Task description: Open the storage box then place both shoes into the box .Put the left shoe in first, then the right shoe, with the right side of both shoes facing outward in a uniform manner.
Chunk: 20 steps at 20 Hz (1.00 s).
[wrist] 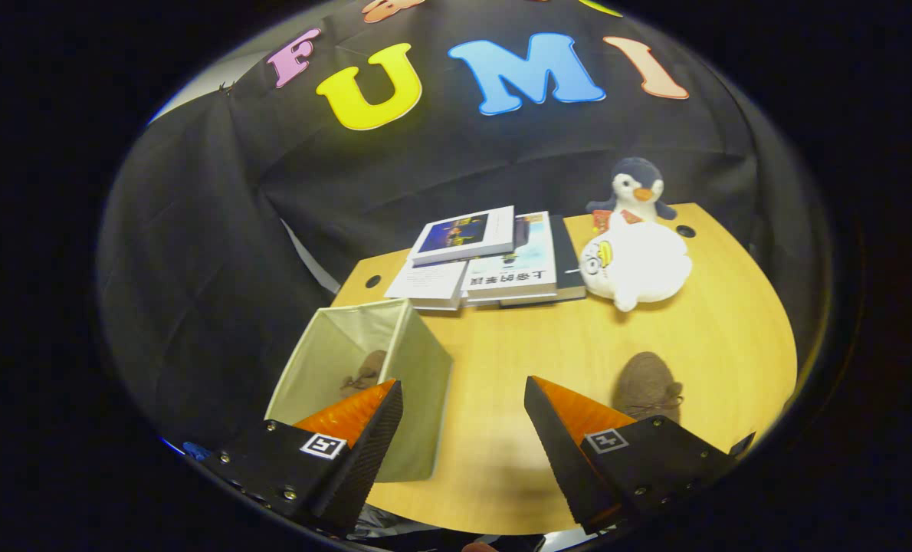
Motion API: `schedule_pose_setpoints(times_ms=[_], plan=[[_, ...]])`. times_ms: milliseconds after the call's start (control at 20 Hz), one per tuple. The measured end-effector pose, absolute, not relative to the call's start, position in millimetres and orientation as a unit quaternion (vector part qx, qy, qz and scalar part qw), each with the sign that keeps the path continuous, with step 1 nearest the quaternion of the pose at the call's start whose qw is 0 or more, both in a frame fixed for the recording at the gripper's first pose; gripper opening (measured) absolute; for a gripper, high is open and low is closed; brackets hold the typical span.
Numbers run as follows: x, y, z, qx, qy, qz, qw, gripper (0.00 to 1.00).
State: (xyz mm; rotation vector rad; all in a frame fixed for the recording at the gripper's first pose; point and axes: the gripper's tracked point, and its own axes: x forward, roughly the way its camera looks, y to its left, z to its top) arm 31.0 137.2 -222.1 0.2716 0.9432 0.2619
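Note:
A pale fabric storage box stands open on the wooden table, just ahead of the left finger. One brown shoe lies inside it, partly hidden behind the left fingertip. The other brown shoe rests on the table just beyond the right finger, its lace bow to the right. My gripper hangs above the table's near edge, open, with only bare tabletop between its fingers.
Beyond the box, several books lie stacked at the back of the table. A white plush toy and a penguin plush sit to their right. Round cable holes mark the table's back corners.

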Motion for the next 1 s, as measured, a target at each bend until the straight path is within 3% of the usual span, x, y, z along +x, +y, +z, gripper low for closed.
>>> schedule_pose_setpoints(times_ms=[550,1000], plan=[[3,-6,-288,0.071,0.484,0.025,0.872,0.98],[-25,-43,-359,0.016,0.546,0.027,0.837,0.98]])
